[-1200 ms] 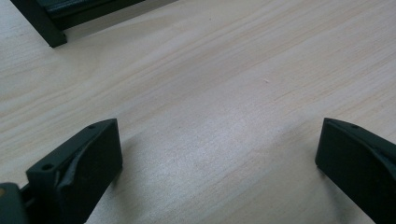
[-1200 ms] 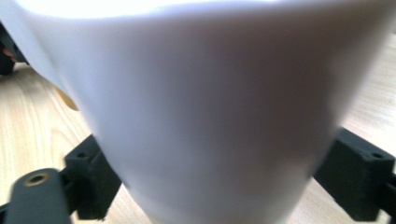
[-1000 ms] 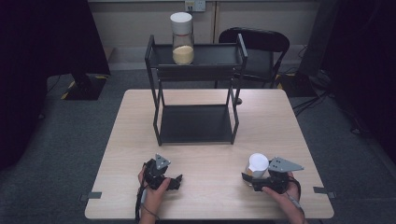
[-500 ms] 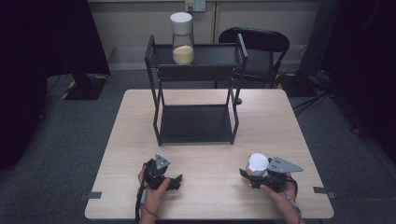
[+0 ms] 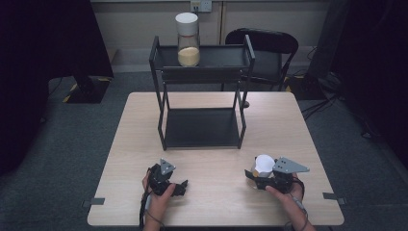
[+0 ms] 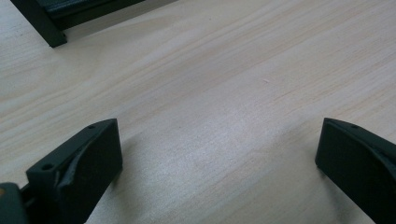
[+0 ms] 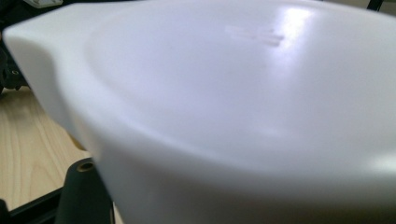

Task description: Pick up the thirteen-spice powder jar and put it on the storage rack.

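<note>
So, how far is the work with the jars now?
Done: one jar with a white lid stands on the top shelf of the black rack. In hand: the right hand-held gripper has just closed on a second white-lidded jar on the table. Left: probably lifting it to the rack. The left hand-held gripper rests open.

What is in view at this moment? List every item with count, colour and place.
jar with white lid: 1, white-topped, near right of table, between the right gripper's jaws
jar on rack: 1, clear with white lid and tan filling, top shelf
rack: 1, black, two shelves, table's far middle
table: 1, light wood
chair: 1, black, behind table
left gripper: 1, black, open, near left
right gripper: 1, black, shut on the jar
hands: 2, near edge
</note>
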The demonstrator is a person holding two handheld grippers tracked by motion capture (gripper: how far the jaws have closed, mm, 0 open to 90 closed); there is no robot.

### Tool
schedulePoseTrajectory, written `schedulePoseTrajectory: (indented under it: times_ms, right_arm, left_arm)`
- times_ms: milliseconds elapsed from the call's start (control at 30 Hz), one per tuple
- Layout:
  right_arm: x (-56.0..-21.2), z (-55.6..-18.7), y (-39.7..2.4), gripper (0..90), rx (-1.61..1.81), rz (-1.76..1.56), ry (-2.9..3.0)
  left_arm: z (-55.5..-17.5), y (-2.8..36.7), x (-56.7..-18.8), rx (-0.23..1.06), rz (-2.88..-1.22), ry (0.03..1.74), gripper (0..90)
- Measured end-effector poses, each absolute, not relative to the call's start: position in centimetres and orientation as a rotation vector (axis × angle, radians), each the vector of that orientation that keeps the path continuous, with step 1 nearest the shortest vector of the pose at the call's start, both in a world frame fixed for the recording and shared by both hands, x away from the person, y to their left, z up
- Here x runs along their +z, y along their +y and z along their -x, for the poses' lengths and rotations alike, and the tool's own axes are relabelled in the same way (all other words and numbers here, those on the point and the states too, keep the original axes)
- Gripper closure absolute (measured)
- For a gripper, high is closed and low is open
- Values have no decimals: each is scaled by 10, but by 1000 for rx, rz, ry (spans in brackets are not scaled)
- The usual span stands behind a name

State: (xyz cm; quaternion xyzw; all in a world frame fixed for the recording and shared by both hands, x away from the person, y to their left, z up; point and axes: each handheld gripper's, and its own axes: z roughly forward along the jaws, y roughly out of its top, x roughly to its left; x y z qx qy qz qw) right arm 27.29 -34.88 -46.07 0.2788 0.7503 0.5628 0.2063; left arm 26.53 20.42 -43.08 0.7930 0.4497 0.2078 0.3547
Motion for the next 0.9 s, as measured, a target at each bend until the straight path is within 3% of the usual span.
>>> schedulePoseTrajectory:
  times_ms: [900]
  right_arm:
    - [-406,-327,-317,310,1567,-742,2153]
  left_arm:
    - [-265,204,-431,537,-2050,1162,0]
